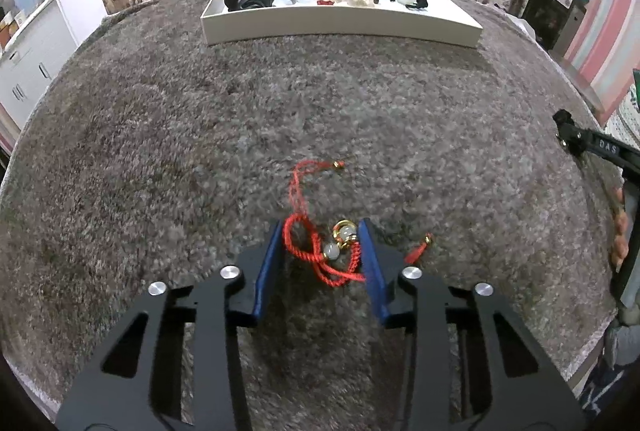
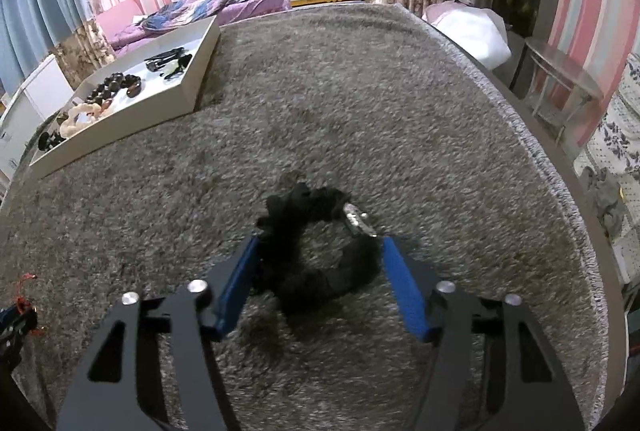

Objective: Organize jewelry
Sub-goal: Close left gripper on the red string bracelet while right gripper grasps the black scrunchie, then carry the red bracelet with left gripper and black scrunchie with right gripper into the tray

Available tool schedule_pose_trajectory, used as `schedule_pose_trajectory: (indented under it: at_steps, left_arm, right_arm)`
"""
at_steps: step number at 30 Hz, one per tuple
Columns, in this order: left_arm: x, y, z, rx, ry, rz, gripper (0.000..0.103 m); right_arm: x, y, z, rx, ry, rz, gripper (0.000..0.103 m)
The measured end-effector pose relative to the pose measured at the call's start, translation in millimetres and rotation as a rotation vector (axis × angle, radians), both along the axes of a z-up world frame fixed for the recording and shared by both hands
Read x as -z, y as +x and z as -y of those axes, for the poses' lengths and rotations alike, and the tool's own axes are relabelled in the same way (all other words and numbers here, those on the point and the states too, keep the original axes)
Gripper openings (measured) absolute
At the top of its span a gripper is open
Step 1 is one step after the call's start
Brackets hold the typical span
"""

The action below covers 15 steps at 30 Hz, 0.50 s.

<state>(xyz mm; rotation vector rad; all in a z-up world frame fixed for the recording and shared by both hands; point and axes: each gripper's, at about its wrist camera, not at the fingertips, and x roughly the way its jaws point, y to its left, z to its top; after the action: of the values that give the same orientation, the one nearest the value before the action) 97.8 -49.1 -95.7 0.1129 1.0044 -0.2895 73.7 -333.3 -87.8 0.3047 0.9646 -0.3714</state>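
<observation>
A red cord bracelet (image 1: 316,251) with pale beads and a gold ring lies on the grey carpet. My left gripper (image 1: 322,231) is open, its blue fingers on either side of the bracelet's beaded part. A black fabric band with a silver clasp (image 2: 320,251) lies on the carpet. My right gripper (image 2: 320,243) is open wide around it, fingers on both sides. A white tray (image 1: 340,25) at the far side holds several dark bead bracelets and pale pieces; it also shows in the right wrist view (image 2: 120,119) at the left.
The grey carpet (image 1: 240,111) covers the table; its edge curves along the right (image 2: 540,151). The right gripper's body shows in the left wrist view (image 1: 592,143) at the right edge. A bed, white cabinets and curtains stand behind.
</observation>
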Motion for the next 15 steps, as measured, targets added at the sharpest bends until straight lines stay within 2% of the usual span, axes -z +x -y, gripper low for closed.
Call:
schedule_pose_trajectory:
  at_steps: [3, 4, 6, 8, 15]
  left_arm:
    - [-1, 8, -2, -0.001, -0.018, -0.010, 0.026]
    - [-2, 10, -3, 0.002, -0.025, -0.014, 0.023]
    - [-3, 12, -2, 0.009, -0.032, -0.015, 0.019]
    - [-5, 15, -2, 0.018, -0.043, -0.014, 0.012]
    - [-6, 29, -1, 0.017, -0.043, -0.010, 0.007]
  right_arm:
    - [0, 1, 1, -0.006, 0.025, 0.009, 0.047]
    - [0, 1, 1, -0.012, 0.045, 0.016, 0.038]
    - [-1, 1, 2, -0.010, 0.062, 0.024, 0.032]
    - [-1, 2, 3, -0.017, 0.096, 0.039, 0.017]
    - [-6, 4, -2, -0.020, 0.092, 0.055, 0.011]
